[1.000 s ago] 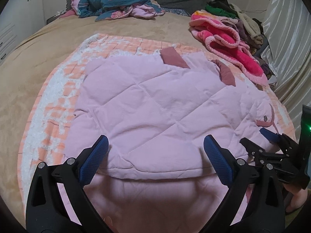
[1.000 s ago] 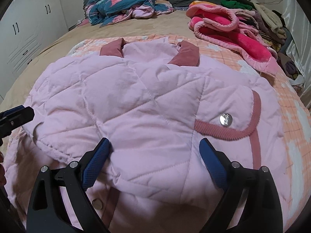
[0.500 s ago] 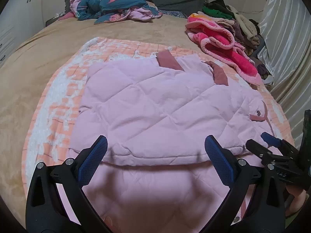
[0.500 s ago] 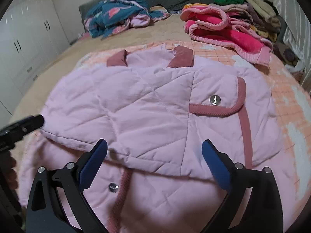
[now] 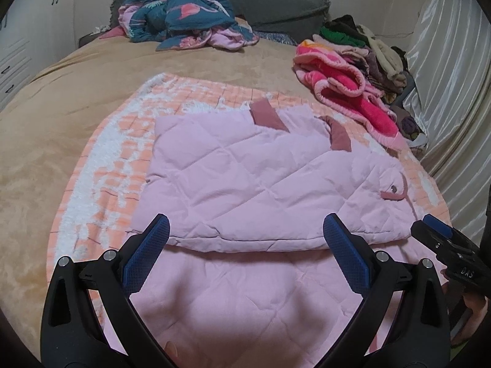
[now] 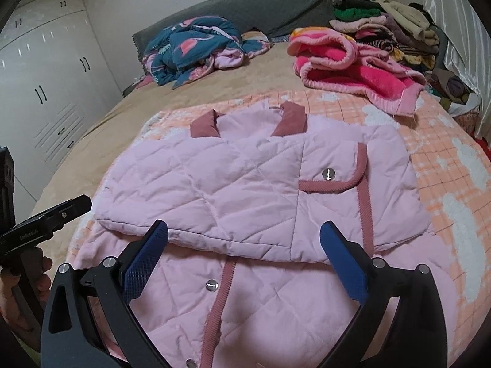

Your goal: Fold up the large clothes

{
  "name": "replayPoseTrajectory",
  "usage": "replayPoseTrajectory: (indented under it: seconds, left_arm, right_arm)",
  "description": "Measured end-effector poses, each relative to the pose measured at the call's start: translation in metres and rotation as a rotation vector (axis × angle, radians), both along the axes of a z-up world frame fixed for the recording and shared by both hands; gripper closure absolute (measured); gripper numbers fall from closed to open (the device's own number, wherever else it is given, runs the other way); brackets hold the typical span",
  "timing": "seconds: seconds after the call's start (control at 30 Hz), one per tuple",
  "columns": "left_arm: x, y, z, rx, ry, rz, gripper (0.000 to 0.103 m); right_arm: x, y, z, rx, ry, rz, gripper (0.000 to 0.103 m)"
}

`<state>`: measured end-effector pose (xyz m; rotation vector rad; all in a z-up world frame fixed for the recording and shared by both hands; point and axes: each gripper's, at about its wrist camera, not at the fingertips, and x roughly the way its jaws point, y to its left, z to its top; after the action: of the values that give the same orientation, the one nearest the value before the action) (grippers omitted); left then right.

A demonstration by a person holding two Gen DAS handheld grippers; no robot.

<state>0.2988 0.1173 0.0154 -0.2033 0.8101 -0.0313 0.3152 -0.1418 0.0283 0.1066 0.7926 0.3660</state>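
Jacket [image 6: 245, 184] lies folded on the bed; its hem seems cut off below both gaping, empty grippers [image 5: 245, 242] [image 6: 244, 239].

The jacket [image 6: 245, 181] is made of matt quilted cloth, trimmed in ribbed corduroy, with shiny metal snaps [image 6: 328, 174]. The bedspread [image 5: 61, 128] is seen as plush.

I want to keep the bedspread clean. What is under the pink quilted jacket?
The pink quilted jacket lies on an orange-and-white checked blanket, over the tan bedspread. What lies beneath its middle is covered.
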Motion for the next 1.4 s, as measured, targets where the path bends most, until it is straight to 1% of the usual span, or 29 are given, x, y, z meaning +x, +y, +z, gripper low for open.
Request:
replayPoseTrajectory:
  seconds: [0.23, 0.53, 0.7, 0.93, 1.4]
  left_arm:
    - [-0.012, -0.001, 0.013, 0.000, -0.034, -0.005, 0.009]
    - [-0.035, -0.005, 0.040, -0.001, -0.114, -0.018, 0.009]
    - [-0.044, -0.004, 0.056, -0.039, -0.147, -0.024, 0.009]
    - [-0.062, -0.008, 0.072, -0.038, -0.165, -0.038, 0.009]
    - [-0.104, -0.015, 0.103, -0.012, -0.212, -0.036, 0.009]
  right_arm:
    - [-0.016, -0.005, 0.016, 0.012, -0.037, -0.009, 0.004]
    - [-0.034, -0.015, 0.037, 0.025, -0.073, -0.030, 0.004]
    - [-0.047, -0.025, 0.051, 0.025, -0.100, -0.055, 0.004]
    - [-0.066, -0.034, 0.066, 0.038, -0.133, -0.074, 0.004]
    - [-0.107, -0.040, 0.096, 0.055, -0.189, -0.058, 0.004]
